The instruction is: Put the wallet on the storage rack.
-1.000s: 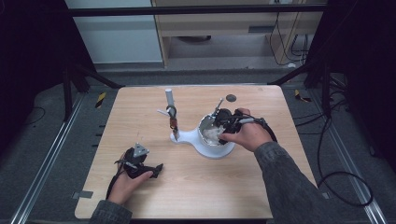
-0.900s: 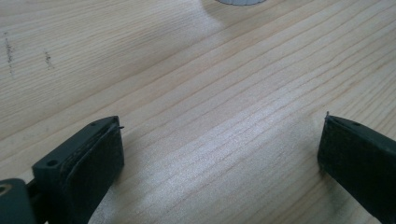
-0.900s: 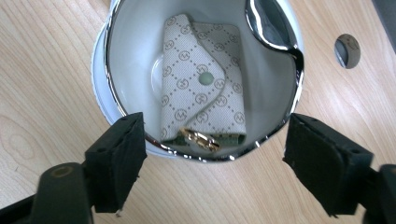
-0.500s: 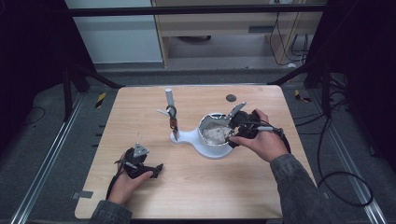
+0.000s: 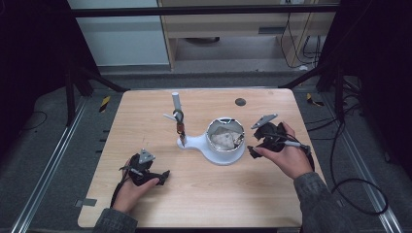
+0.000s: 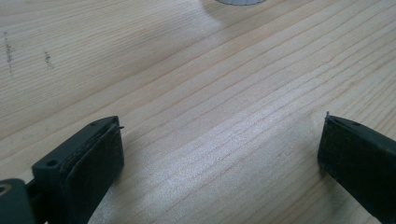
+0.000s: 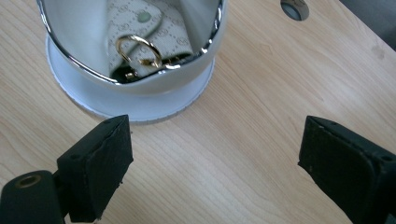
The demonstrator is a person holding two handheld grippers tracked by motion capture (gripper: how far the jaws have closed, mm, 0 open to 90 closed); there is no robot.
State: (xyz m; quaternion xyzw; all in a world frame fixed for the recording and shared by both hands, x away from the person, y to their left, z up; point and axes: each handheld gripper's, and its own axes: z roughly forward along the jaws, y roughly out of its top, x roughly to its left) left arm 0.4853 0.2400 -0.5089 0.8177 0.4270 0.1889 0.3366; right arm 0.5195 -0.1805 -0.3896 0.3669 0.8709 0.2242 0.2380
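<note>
High view: right gripper (image 5: 252, 141) just beside the white bowl (image 5: 226, 151), which holds a pale pouch (image 5: 223, 140); left gripper (image 5: 163, 175) rests well apart. Left gripper view: jaws wide over bare table (image 6: 210, 93). Right gripper view: jaws wide, empty; the pouch (image 7: 140, 28), seemingly with a gold ring (image 7: 137, 51), lies in the bowl (image 7: 93, 37). Placing appears done.

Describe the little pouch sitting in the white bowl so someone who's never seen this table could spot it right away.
Start at the wooden table and find the white bowl near its middle, on a white base with an upright post. Inside lies the pouch: pale cream fabric with a small repeating print, a green dot and a gold ring clipped to it. Nothing else on the table is patterned fabric.
</note>
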